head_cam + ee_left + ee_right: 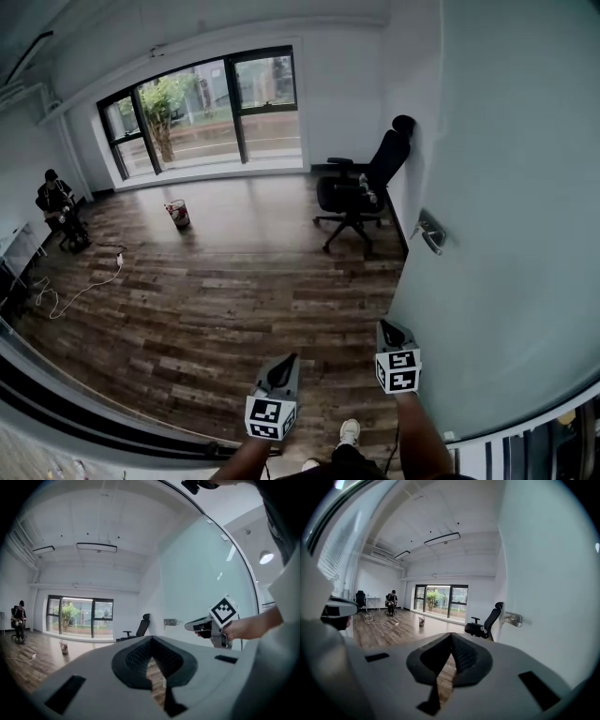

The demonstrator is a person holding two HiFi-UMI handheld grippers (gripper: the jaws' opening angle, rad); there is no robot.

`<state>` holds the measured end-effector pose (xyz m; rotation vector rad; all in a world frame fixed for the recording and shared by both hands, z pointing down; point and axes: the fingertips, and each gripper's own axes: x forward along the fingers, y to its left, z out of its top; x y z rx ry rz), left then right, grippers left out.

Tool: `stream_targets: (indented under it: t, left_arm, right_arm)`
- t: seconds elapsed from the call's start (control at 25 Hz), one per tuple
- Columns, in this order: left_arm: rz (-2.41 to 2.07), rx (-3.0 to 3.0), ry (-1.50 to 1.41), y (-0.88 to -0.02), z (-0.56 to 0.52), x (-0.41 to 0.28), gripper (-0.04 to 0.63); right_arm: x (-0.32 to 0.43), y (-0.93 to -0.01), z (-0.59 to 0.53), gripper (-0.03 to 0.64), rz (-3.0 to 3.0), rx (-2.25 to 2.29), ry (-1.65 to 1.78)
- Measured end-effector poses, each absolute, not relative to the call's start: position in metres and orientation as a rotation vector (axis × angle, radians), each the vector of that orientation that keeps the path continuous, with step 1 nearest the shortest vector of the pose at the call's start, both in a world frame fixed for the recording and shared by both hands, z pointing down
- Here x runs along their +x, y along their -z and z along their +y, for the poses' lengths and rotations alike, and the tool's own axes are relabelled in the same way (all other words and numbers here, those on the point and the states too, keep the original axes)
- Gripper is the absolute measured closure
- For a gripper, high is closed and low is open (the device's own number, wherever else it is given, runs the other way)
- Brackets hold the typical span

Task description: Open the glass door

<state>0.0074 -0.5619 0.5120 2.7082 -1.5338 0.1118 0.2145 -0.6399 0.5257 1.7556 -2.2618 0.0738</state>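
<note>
At the bottom of the head view a pale shoe (349, 432) stands on the wooden floor (216, 309), with two bare forearms reaching forward above it. The left gripper (285, 362) has its jaws together with nothing between them; in its own view the dark pads meet at the tip and only floorboards show through the slit below. The right gripper (388, 328) is likewise closed and empty, its pads meeting the same way. It is held a little further forward than the left one, close beside the glass door (506, 234) but not touching it.

The door is a large frosted, pale green pane that fills the right side of the head view. Its metal handle (429, 232) sits near the pane's left edge, ahead of the right gripper and clear of it. From the left gripper view, the right gripper's tip points towards the handle with a gap between them.

Past the door's edge a black office chair (361, 187) stands against the white wall. Further out on the floor is a small bucket (177, 214), and to the left a white cable (80, 291) trails across the boards. A person (56, 208) sits at the far left, and a wide window (202, 108) closes the far wall, with greenery outside.
</note>
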Motion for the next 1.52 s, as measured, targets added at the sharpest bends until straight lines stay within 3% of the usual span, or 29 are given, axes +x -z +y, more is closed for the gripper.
stream_targets:
  t: [0.52,0.92,1.16,1.52]
  left_arm:
    - [-1.462,2.667,-0.092,-0.517,-0.440,0.018,0.597]
    - [-1.497,2.632,-0.063,-0.514,-0.294,0.071,0.597]
    - [-1.529,2.662,-0.097,-0.543,-0.188,0.108,0.597]
    - [-1.516,2.634,-0.124,-0.524,-0.092,0.124,0.597]
  right_arm:
    - [0.180,-0.504,-0.470,0.601,-2.380,1.801,0.008]
    - [0.214,-0.488,-0.297,0.601,-2.386,1.783,0.106]
    - [0.245,-0.525,-0.184,0.601,-2.397,1.805,0.110]
    - [0.254,-0.504,-0.092,0.601,-2.386,1.795,0.137]
